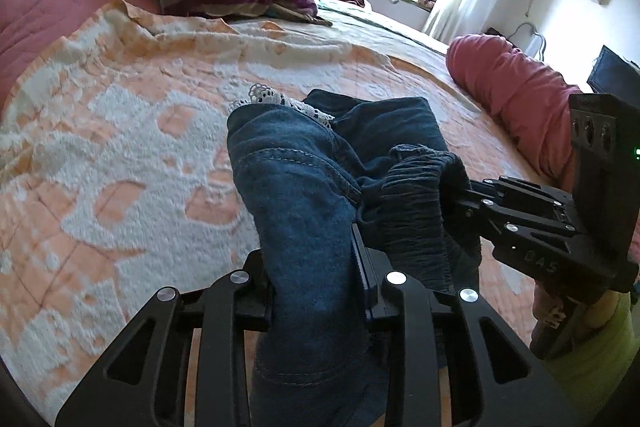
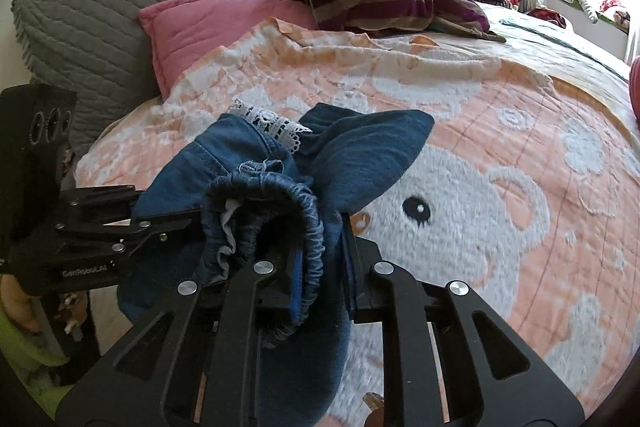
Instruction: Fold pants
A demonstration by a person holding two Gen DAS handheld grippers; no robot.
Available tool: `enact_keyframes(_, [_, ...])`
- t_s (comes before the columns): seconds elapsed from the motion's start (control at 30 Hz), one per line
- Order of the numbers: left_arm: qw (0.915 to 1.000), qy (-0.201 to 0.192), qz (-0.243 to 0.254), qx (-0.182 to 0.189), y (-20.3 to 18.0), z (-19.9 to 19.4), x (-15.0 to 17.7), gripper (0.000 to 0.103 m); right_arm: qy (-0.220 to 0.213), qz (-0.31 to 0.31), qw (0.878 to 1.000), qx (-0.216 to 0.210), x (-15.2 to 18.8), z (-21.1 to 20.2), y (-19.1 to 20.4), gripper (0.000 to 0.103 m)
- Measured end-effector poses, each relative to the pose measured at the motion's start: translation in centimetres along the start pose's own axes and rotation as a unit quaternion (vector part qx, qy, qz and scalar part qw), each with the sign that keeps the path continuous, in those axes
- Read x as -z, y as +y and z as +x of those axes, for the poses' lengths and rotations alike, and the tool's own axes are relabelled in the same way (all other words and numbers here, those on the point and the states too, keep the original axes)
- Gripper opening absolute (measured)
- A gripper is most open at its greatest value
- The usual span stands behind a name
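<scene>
While bunched above bed | pants (image 1: 304,187) clamped in left gripper (image 1: 316,291) | right gripper (image 2: 316,279) likewise

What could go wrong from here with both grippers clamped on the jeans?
1. The right gripper pinches the bunched elastic waistband; the thick roll could slip out.
2. The left gripper holds a wad of several layers of the jeans, so spreading them flat may leave a twist.
3. The lace trim sits loose on top of the bundle and may catch or fold under against the blanket.
</scene>
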State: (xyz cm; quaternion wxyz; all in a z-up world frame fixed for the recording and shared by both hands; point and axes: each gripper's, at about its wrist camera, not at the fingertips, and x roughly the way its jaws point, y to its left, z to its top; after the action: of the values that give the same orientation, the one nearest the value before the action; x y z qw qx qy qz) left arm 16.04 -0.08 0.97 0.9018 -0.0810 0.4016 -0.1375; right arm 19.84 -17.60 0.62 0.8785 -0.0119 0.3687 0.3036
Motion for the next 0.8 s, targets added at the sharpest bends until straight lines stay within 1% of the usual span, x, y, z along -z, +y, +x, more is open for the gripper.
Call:
enact_keyframes(0.13, [1.0000,0.000,-0.006,-0.004,0.6,0.9,-0.8,0.028,0.006,0.003,1.000,0.002,-0.8,1.1,-0.5,0.010])
enact_keyframes(0.4, [0.9999,-0.003,-0.012,-0.007,1.3,2.1,-1.5,0.028,0.009,0.003,1.000,0.009,-1.3,2.2,-1.0,0.010])
enact_keyframes(0.8, [0.9995,0.010,-0.026,-0.013,2.9,3.8,-0.7,0.028,0.033,0.011,0.999,0.033,-0.3,4.4,-1.9,0.010])
